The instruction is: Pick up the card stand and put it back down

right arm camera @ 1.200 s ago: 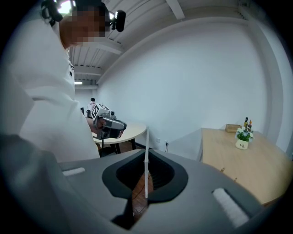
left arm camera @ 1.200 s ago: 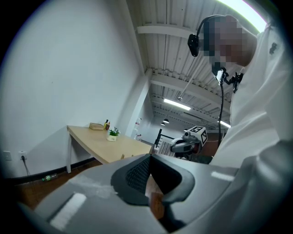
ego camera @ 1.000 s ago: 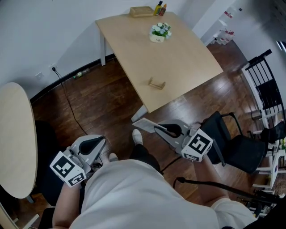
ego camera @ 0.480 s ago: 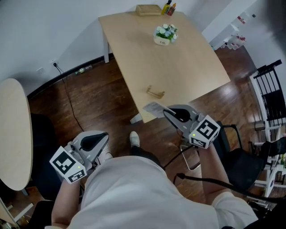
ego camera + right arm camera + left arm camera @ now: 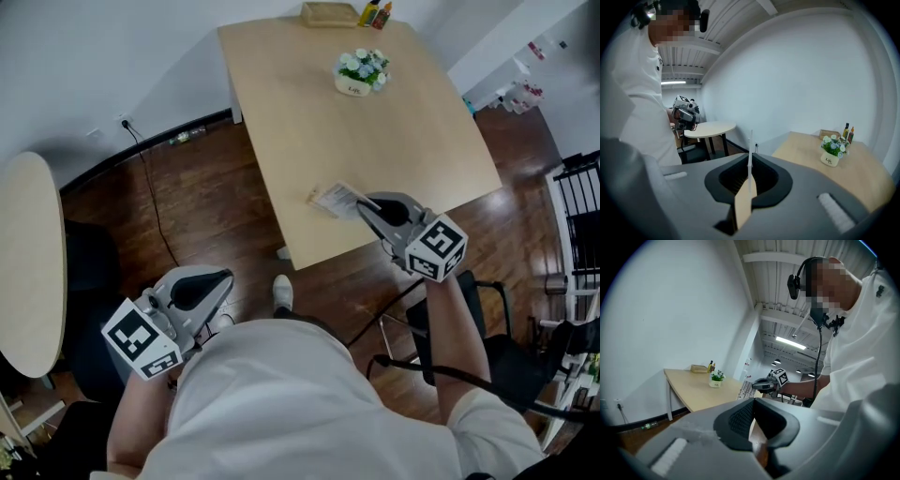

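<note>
The small wooden card stand (image 5: 313, 195) sits near the front edge of the light wood table (image 5: 412, 141), mostly hidden behind a white printed card (image 5: 336, 198). My right gripper (image 5: 362, 202) is shut on that card and holds it over the table edge, right beside the stand. In the right gripper view the card (image 5: 750, 143) shows edge-on, pinched between the jaws of the gripper (image 5: 750, 164). My left gripper (image 5: 223, 279) hangs low over the floor by the person's leg, jaws together on nothing (image 5: 753, 401). The left gripper view also shows the right gripper (image 5: 765, 382) with the card (image 5: 746, 389).
A potted flower (image 5: 358, 73), a shallow box (image 5: 328, 13) and two bottles (image 5: 378, 12) stand at the table's far end. A round table (image 5: 28, 272) lies to the left, a black chair frame (image 5: 579, 202) to the right. A cable (image 5: 152, 202) runs across the dark wood floor.
My right gripper has carried the card forward, from over the floor to the table's front edge beside the stand. The left gripper has hardly moved.
</note>
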Motion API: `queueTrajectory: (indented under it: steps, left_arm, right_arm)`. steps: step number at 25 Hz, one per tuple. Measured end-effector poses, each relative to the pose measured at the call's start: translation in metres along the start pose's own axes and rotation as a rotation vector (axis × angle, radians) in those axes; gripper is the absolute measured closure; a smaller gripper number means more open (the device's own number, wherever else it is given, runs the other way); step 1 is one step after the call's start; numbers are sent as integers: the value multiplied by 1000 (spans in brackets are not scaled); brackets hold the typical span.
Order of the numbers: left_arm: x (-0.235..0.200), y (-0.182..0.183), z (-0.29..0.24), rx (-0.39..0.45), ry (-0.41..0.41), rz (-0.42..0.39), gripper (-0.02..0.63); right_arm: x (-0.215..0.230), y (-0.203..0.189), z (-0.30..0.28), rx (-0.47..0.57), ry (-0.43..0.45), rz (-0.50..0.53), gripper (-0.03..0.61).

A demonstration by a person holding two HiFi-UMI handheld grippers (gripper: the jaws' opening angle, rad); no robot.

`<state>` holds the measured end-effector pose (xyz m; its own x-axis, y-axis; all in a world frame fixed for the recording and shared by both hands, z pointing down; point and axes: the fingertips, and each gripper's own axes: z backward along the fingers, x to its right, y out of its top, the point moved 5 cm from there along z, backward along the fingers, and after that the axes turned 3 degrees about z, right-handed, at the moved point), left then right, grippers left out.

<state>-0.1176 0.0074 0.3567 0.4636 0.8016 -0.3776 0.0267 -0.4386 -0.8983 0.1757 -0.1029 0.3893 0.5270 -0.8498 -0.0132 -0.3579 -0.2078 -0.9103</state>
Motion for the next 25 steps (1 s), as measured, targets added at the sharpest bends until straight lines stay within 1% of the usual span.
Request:
queueTrajectory:
  steps: [4, 8, 15, 25]
  left_arm:
    - [0, 4, -13, 0, 33, 8, 612]
    - [1, 8, -25, -1, 58, 21, 612]
    - [1, 12, -38, -6, 93, 32, 612]
    - [-3, 14, -49, -12, 128, 41, 612]
  right_arm:
    - [25, -17, -8, -21, 21, -4, 558]
    - [41, -30, -19, -40, 50, -4, 558]
    - [56, -50, -38, -65, 96, -3, 558]
    - [70, -67, -52, -77, 116, -21, 558]
